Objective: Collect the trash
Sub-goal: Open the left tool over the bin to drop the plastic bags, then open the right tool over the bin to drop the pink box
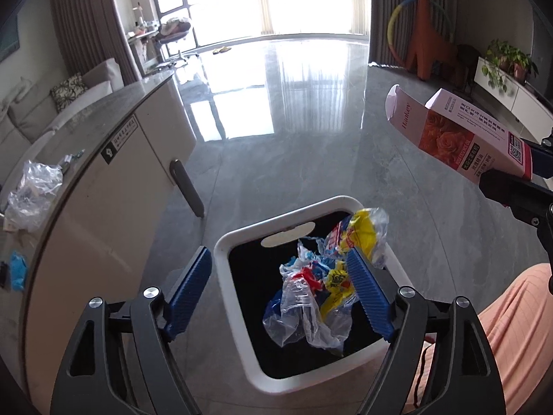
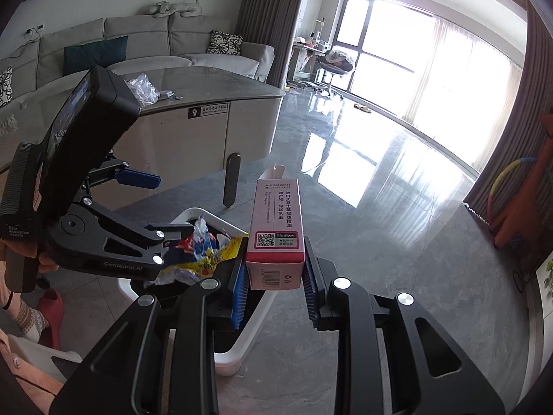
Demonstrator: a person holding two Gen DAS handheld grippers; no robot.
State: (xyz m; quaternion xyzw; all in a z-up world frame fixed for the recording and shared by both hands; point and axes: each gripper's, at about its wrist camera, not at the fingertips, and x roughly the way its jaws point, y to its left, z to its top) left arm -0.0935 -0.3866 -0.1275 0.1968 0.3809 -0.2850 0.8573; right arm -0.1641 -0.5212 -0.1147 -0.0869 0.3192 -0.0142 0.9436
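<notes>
Left wrist: left tongs [image 1: 280,273] spread, wrapper [image 1: 311,294] entering bin [image 1: 242,242]; right tongs [image 2: 274,276] clamping box [image 2: 276,228]; table [image 1: 103,110] litter remaining.

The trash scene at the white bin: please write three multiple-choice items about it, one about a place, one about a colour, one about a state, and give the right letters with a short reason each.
1. Where is the crumpled plastic wrapper?
A. on the sofa
B. over the opening of the white bin, between the left gripper fingers
C. on the floor by the window

2. What is the main colour of the box in the right gripper?
A. pink
B. green
C. black

3. How does the left gripper stand?
A. shut on the wrapper
B. shut on the box
C. open

Answers:
1 B, the wrapper hangs above the bin's dark inside.
2 A, its sides are pink with a rose picture.
3 C, its blue pads stand wide apart; the far one still touches the wrapper.
</notes>
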